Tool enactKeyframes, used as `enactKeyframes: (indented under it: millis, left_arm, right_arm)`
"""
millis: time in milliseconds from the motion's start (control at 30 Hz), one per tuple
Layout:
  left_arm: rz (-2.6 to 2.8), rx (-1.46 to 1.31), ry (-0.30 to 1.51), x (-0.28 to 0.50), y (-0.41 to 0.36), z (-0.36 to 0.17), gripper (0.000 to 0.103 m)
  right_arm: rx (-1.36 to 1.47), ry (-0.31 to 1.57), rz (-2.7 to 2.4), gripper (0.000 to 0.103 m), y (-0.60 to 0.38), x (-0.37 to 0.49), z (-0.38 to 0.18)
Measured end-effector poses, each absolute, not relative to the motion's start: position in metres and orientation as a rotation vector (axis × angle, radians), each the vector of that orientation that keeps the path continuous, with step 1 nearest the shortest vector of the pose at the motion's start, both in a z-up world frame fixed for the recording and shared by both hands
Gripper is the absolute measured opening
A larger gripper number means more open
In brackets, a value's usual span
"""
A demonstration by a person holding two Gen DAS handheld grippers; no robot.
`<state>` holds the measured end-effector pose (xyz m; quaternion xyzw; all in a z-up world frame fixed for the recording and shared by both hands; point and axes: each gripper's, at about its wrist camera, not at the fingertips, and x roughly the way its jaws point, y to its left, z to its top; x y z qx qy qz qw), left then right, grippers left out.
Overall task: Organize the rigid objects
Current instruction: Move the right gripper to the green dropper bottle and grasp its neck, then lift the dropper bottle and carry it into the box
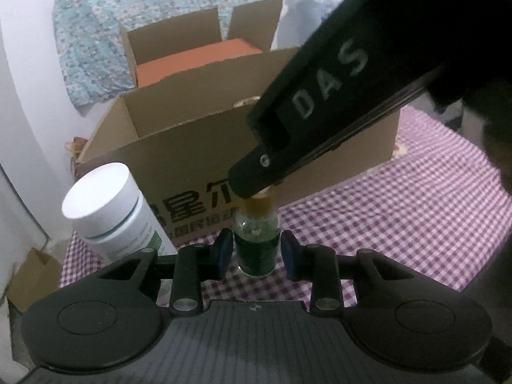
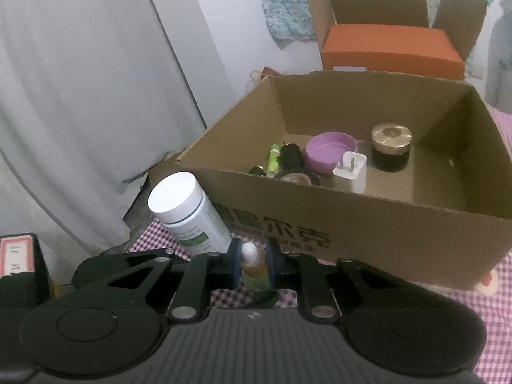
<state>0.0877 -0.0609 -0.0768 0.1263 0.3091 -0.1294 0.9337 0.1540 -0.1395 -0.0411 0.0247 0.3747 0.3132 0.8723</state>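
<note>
A small glass bottle (image 1: pixel 256 233) with green contents and an amber neck stands on the purple checked cloth (image 1: pixel 416 224), just in front of the open cardboard box (image 1: pixel 198 147). My left gripper (image 1: pixel 256 251) is shut on its lower body, blue pads (image 1: pixel 224 249) pressing both sides. My right gripper (image 1: pixel 254 188) reaches down from the upper right onto the bottle's top. In the right wrist view the right gripper (image 2: pixel 254 260) is shut on the neck of the small bottle (image 2: pixel 252 272), below its white tip. A tall white bottle (image 1: pixel 108 211) stands close on the left.
The cardboard box (image 2: pixel 384 224) holds a purple lid (image 2: pixel 329 150), a white plug (image 2: pixel 350 171), a gold-lidded dark jar (image 2: pixel 391 147), a green tube (image 2: pixel 273 160) and other small items. Behind it a second carton (image 2: pixel 377 3) holds an orange box (image 2: pixel 390 48). A small carton (image 1: pixel 32 278) sits low left.
</note>
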Motion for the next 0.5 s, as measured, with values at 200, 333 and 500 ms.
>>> enactKeyframes:
  millis: [200,333,500]
  left_arm:
    - [-0.275,0.265,0.656,0.103,-0.060,-0.081,0.031]
    - [-0.280,0.253,0.659,0.106,-0.059,-0.080,0.031]
    - [-0.304,0.241,0.666,0.101,-0.061,-0.077,0.031]
  right_arm:
    - [0.057,0.790,0.660,0.017,-0.138,0.157,-0.042]
    - [0.056,0.793,0.658,0.017,-0.138,0.156,-0.041]
    - [0.061,0.801,0.645,0.017,-0.143,0.152,-0.040]
